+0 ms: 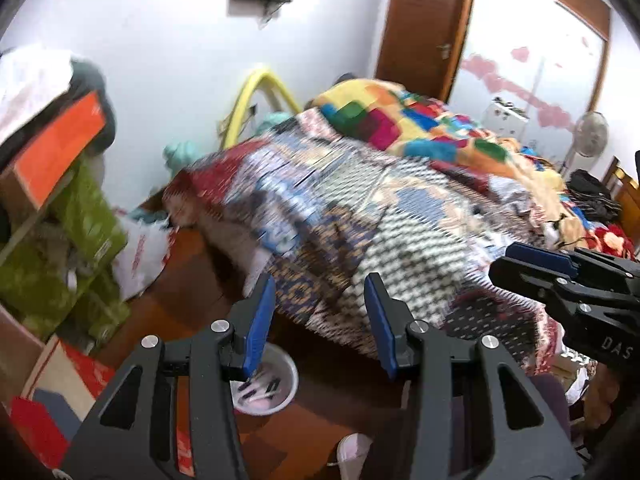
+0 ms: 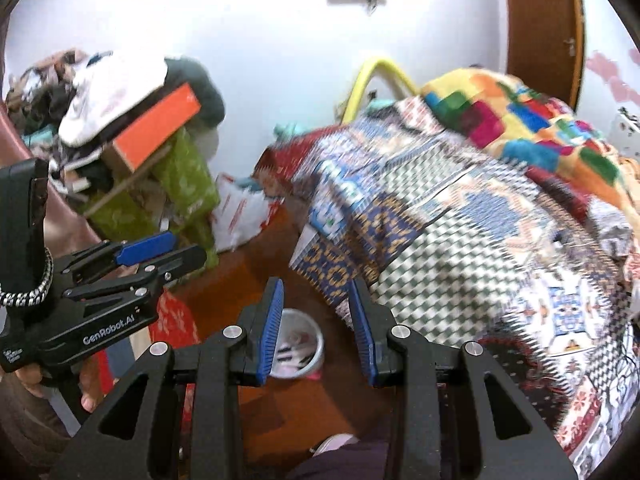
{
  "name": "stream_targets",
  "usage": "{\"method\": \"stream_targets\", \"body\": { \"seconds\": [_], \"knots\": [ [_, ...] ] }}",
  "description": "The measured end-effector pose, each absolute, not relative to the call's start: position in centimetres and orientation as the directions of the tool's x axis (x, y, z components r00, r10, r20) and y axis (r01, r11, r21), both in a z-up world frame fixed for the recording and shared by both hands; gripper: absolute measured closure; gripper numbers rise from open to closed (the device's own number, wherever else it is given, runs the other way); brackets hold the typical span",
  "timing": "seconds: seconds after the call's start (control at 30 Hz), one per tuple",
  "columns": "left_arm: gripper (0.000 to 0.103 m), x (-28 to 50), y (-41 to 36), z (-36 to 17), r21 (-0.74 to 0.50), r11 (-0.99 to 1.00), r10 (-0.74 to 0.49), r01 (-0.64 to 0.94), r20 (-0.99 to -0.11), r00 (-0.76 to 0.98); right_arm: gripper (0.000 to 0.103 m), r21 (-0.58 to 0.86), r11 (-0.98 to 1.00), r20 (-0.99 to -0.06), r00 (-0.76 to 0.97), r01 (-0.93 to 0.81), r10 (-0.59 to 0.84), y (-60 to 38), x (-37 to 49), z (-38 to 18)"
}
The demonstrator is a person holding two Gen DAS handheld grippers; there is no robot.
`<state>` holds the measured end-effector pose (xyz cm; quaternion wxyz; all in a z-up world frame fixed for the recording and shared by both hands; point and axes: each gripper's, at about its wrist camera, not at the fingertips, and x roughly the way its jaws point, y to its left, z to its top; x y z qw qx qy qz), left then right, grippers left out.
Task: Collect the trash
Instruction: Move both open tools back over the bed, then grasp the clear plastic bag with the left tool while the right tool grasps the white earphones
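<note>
A white bin (image 1: 286, 390) with scraps inside stands on the brown floor by the foot of the bed; in the right wrist view the bin (image 2: 314, 338) shows between the fingers, well below them. My left gripper (image 1: 320, 292) hangs open above the floor and bed edge with nothing between its blue pads. My right gripper (image 2: 316, 292) is also open and holds nothing. Each gripper shows in the other's view: the right gripper (image 1: 520, 268) at the right edge, the left gripper (image 2: 186, 248) at the left. The frames are blurred.
A bed with a patterned blanket (image 1: 360, 208) and a colourful quilt (image 1: 400, 120) fills the right. At the left stand green boxes (image 1: 80, 232) under an orange box (image 1: 60, 148). A white plastic bag (image 2: 240, 212) lies between them. A hand (image 2: 86, 394) holds the left gripper.
</note>
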<state>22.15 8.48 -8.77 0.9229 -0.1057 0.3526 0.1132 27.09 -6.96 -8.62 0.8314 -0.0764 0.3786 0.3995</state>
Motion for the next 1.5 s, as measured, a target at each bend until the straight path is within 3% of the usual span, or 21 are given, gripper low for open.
{"method": "stream_targets", "body": {
  "seconds": [0.33, 0.67, 1.13, 1.5],
  "knots": [
    [0.058, 27.2, 1.5, -5.1, -0.115, 0.982, 0.049, -0.151, -0.612, 0.789, 0.072, 0.133, 0.787, -0.597, 0.585, -0.602, 0.549, -15.1, 29.5, -5.4],
    [0.058, 34.2, -5.1, -5.1, -0.102, 0.994, -0.045, -0.023, -0.621, 0.782, 0.072, 0.147, 0.886, -0.603, 0.670, -0.441, 0.434, -23.8, 34.3, -5.9],
    [0.058, 45.6, -10.1, -12.6, -0.157, 0.984, -0.171, 0.080, -0.732, 0.659, 0.072, 0.174, 0.946, -0.688, 0.654, -0.274, 0.316, -30.9, 41.6, -11.4],
    [0.058, 55.1, -10.9, -21.2, -0.236, 0.967, -0.246, 0.091, -0.795, 0.555, 0.072, 0.178, 0.946, -0.790, 0.534, -0.270, 0.301, -29.5, 48.5, -19.3]
  ]
}}
